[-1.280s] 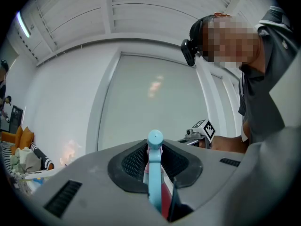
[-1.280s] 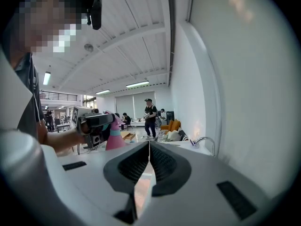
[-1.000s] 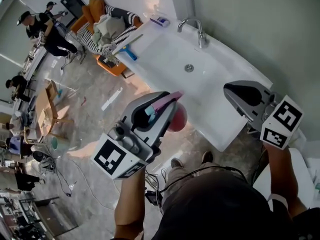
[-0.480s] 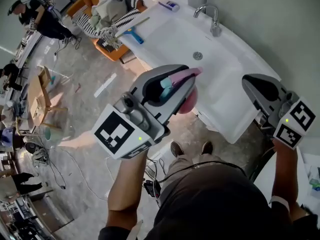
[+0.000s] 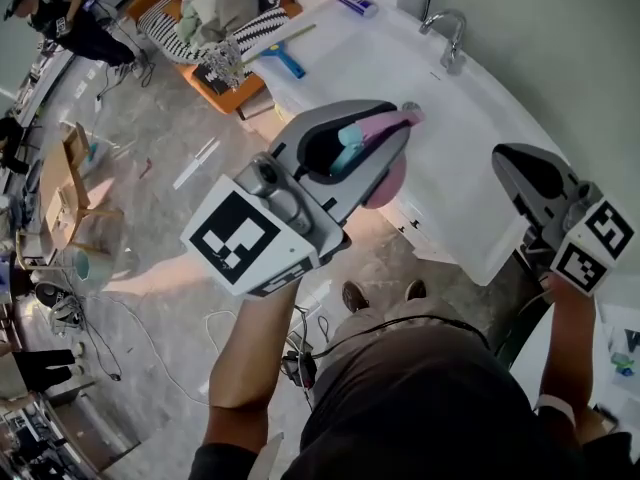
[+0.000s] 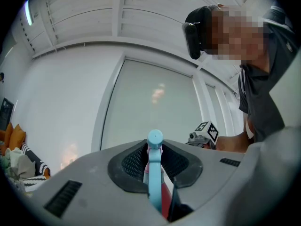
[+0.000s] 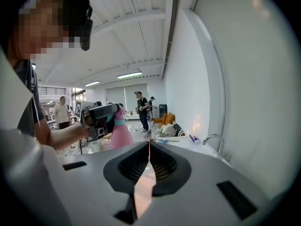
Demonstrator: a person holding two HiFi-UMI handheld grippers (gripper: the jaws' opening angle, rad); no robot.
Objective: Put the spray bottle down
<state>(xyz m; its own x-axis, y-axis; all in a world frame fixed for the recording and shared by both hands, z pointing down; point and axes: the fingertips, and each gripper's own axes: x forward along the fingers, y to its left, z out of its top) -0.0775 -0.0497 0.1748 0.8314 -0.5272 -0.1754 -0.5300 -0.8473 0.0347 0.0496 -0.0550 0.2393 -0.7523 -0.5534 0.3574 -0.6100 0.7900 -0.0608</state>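
Pink flared body, pale blue head: where is the spray bottle (image 5: 384, 181) sitting?
— Hanging pinched in the left claw (image 5: 392, 131) beside the white tabletop (image 5: 455, 183); the right claw (image 5: 513, 164) is pressing together, empty.

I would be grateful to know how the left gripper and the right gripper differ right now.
The left gripper is shut on the spray bottle, whose blue head pokes up between its jaws; the right gripper is shut on nothing. In the head view the left gripper looms larger and nearer the camera than the right gripper. Both are grey and point toward the white sink.
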